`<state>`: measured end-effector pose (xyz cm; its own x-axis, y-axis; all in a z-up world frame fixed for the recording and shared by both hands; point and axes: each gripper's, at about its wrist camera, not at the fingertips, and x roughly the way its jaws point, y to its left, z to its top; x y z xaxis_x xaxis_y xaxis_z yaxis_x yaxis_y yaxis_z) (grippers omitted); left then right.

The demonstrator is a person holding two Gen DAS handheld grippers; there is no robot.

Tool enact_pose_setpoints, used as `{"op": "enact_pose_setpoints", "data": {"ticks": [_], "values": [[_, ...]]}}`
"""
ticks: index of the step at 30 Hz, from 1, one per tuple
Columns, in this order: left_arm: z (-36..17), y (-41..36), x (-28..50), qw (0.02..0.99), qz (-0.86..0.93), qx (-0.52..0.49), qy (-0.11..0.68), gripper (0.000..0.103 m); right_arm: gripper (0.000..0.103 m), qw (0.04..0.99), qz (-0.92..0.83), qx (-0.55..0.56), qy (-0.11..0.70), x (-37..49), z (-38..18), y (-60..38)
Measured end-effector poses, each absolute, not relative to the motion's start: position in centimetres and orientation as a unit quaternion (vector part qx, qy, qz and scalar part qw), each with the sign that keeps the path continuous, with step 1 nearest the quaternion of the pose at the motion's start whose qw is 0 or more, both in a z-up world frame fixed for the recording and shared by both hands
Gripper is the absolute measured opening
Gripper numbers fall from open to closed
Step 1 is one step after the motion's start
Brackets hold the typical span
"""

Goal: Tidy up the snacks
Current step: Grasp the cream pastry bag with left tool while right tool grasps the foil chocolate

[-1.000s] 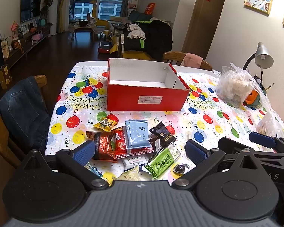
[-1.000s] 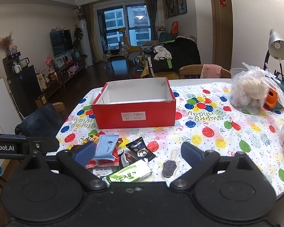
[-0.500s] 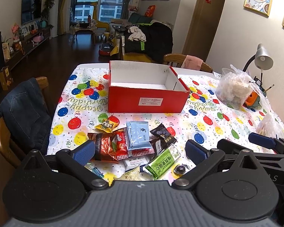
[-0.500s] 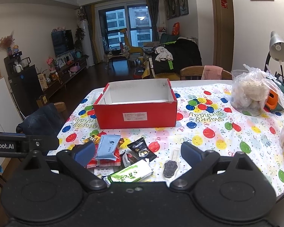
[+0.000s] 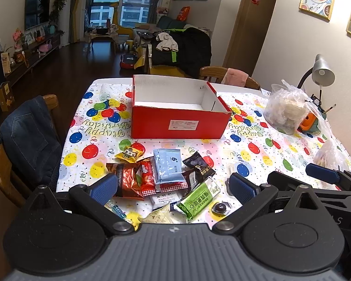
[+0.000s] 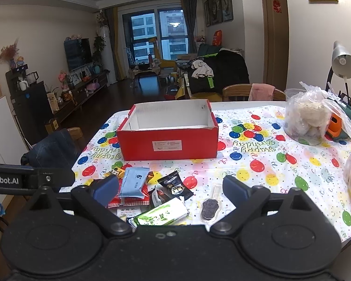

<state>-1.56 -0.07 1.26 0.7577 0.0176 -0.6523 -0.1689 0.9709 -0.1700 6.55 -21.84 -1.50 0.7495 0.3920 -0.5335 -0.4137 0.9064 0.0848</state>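
While both tools hang above the near table edge, the left gripper (image 5: 173, 186) and right gripper (image 6: 170, 187) stand spread wide, holding nothing. Snack packets (image 5: 166, 175) lie heaped and overlapping on the balloon tablecloth (image 5: 257, 145), short of the red box (image 5: 177, 117) (open-topped, apparently bare inside). Likely light, crinkly, slick film; the green bar (image 6: 162, 214) looks stiffer. Pinch at a crimped end seam. Clear cloth lies between pile and box; the heap sits near the table's front edge, so nudging risks drop-offs.
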Motion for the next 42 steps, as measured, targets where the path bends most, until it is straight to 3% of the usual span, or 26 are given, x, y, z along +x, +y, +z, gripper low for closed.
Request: {"op": "enact_pose_setpoints", "data": {"ticks": [10,22,26,35,42], "values": [[0.3,0.6,-1.2,0.924,0.055,-0.13,0.356,0.102,0.095,0.935,0.199,-0.032,0.292,7.1,-2.3,-22.3],[-4.3,4.0,1.1,0.887,0.104,-0.163,0.42,0.102,0.091,0.915,0.173,-0.046,0.361,11.6,-7.4,-23.7],[-5.8,3.7,1.8,0.873,0.099,-0.168,0.446,0.102,0.082,0.903,0.196,-0.062,0.378,12.7,-9.0,-23.5],[-9.3,2.8,3.5,0.839,0.087,-0.187,0.504,0.101,0.08,0.851,0.293,-0.152,0.408,14.1,-12.9,-20.6],[-11.5,2.9,5.0,0.816,0.093,-0.211,0.53,0.086,0.07,0.813,0.342,-0.227,0.414,15.3,-15.2,-18.5]]}}
